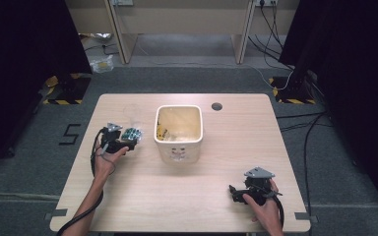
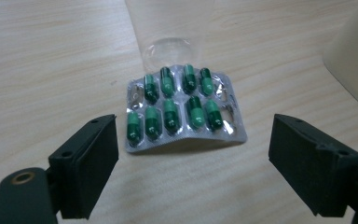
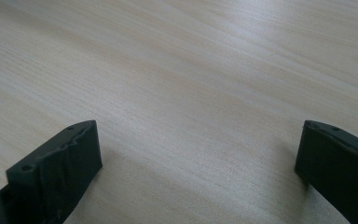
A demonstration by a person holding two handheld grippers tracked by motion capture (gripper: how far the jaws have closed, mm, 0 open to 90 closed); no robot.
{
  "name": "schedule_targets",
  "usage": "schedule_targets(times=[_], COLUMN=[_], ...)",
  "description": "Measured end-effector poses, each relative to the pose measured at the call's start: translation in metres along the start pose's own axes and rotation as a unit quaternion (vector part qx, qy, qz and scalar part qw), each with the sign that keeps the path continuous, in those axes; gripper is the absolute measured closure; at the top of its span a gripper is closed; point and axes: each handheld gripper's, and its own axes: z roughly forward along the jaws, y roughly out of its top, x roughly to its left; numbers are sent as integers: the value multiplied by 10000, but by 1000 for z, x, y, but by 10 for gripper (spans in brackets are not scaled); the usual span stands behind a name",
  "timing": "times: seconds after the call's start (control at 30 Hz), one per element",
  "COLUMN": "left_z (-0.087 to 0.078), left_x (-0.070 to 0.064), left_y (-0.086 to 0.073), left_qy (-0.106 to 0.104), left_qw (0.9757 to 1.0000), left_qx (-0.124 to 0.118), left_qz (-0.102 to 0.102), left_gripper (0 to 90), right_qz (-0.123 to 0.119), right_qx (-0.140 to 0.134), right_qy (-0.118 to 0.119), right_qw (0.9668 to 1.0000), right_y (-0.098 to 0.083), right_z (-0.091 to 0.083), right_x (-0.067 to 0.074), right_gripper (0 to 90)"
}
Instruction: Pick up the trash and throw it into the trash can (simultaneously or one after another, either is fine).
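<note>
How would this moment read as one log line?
left claw: open, facing capsule blister pack | right claw: open over bare table | white bin: mid-table

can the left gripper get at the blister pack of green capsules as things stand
Probably yes. The left gripper is open, and the blister pack lies flat on the table just ahead of its jaws with nothing between; a clear glass stands just behind it.

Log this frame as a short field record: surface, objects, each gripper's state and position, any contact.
surface: light wooden table
container: cream square bin, near table centre, open top
blister pack: green capsules, flat on the table, left of the bin
clear item: transparent glass just beyond the pack
left gripper: open, jaws either side of the pack's near edge, not touching it
right gripper: open over bare wood, near right of table
contact: none seen
</note>
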Motion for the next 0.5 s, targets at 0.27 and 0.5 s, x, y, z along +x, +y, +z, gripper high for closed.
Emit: schedule_targets(times=[0.27, 0.5], left_z=[15, 26], left_x=[5, 10], left_y=[9, 13], left_qy=[-31, -44], left_qw=[9999, 9996], left_qx=[124, 208], left_qz=[-39, -161], left_gripper=[155, 155], right_qz=[-3, 0], right_qx=[0, 5], right_qy=[2, 16], right_qw=[10000, 10000], right_y=[0, 0], right_z=[0, 0], right_x=[0, 0], right_gripper=[3, 4])
